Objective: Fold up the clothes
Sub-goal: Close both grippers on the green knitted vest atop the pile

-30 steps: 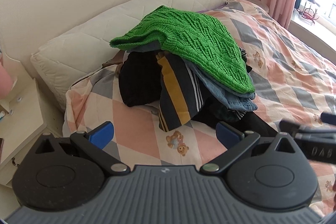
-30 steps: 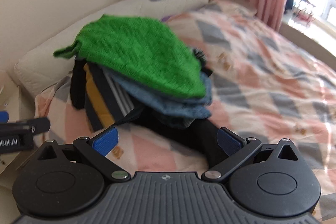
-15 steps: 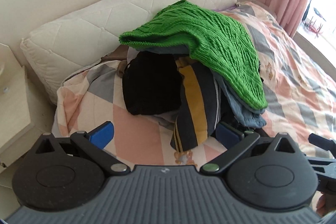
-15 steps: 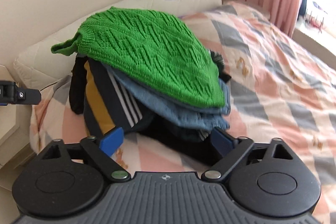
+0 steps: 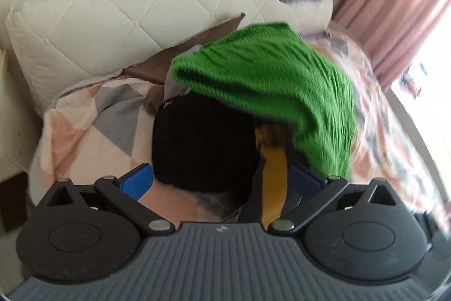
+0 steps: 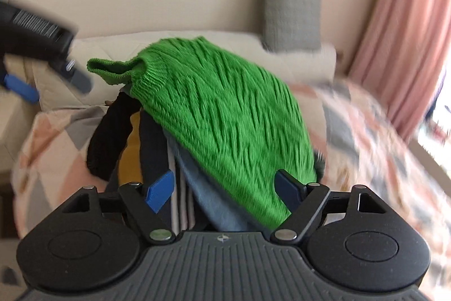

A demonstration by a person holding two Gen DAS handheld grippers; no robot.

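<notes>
Both pairs of blue-padded fingers stand wide apart and hold nothing: the left gripper (image 5: 221, 182) faces a black garment (image 5: 203, 145) and a navy piece with a mustard-yellow stripe (image 5: 273, 174), while the right gripper (image 6: 222, 192) sits close against the lower edge of a bright green cable-knit sweater (image 6: 225, 120). That sweater tops a heap of clothes on the bed's pink-and-grey patchwork quilt (image 5: 81, 131), over what seems, through motion blur, to be blue denim (image 6: 214, 199). A white quilted pillow (image 5: 112, 19) lies behind.

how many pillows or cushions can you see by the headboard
2: a white quilted pillow lying along the head of the bed, and a grey cushion standing against the wall above it. Others may be hidden.
</notes>
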